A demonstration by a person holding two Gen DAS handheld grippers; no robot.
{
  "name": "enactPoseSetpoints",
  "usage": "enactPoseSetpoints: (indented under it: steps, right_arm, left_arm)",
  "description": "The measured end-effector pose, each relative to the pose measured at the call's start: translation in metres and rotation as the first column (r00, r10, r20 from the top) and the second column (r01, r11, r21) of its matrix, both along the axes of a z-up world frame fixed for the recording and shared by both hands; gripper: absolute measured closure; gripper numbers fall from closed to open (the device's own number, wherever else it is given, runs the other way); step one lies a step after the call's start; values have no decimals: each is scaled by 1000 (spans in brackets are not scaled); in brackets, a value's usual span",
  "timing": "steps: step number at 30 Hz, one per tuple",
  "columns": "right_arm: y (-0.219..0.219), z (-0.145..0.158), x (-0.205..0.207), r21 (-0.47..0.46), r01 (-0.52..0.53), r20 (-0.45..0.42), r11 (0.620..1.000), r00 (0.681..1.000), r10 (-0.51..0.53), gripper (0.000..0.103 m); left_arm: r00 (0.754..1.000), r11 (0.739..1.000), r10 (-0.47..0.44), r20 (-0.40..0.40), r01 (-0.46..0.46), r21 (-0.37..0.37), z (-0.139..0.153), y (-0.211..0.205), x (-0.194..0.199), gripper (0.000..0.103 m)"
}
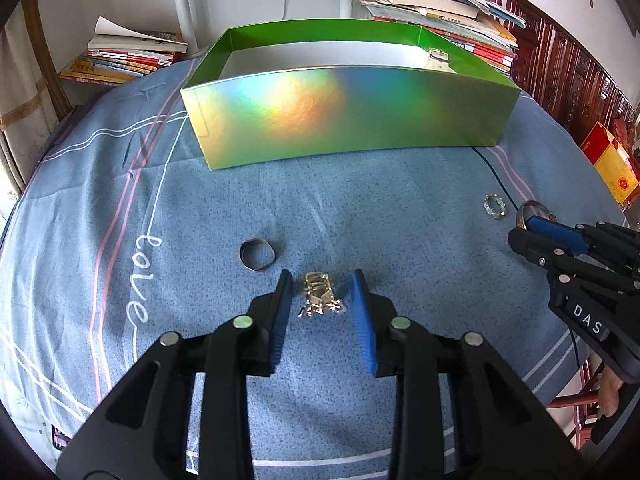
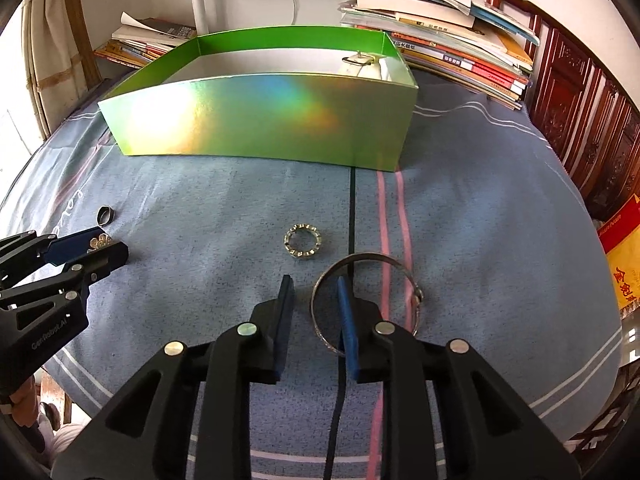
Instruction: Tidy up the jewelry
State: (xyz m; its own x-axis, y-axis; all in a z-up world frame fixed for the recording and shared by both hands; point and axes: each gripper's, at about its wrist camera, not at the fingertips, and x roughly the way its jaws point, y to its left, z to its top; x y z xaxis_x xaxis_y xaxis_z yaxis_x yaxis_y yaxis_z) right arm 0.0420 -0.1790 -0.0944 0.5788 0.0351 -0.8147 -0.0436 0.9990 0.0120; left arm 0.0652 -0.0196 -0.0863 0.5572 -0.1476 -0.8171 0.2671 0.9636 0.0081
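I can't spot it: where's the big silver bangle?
The bangle lies on the blue cloth, ringing the right gripper's right finger, near the beaded ring.

Four pieces of jewelry lie on the cloth: one dark band ring (image 1: pixel 258 255), one gold ornate piece (image 1: pixel 320 295), one crystal ring (image 2: pixel 303 241), one bangle (image 2: pixel 366 300). One green box (image 1: pixel 348 116) stands there; two book stacks (image 1: pixel 128 58) (image 1: pixel 440 12) beyond.
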Motion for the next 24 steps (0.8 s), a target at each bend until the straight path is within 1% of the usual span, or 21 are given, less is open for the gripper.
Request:
enactPoseSetpoints:
  steps: [4, 10, 17, 24]
  right_arm:
    - [-1, 0, 0, 4, 2, -1, 1000, 1000, -2, 79]
    - [-2, 0, 1, 3, 14, -3, 1000, 1000, -14, 73]
    - [-1, 0, 0, 1, 16, 0, 1000, 1000, -16, 73]
    - [-1, 0, 0, 3, 18, 1, 1000, 1000, -18, 73]
  left_arm:
    - [1000, 1000, 1, 0, -1, 4, 0, 0, 0, 68]
    - [1000, 1000, 5, 0, -5, 7, 0, 0, 1, 64]
    - [1000, 1000, 4, 0, -4, 7, 0, 0, 1, 63]
    - [1000, 1000, 9, 0, -9, 7, 0, 2, 2, 60]
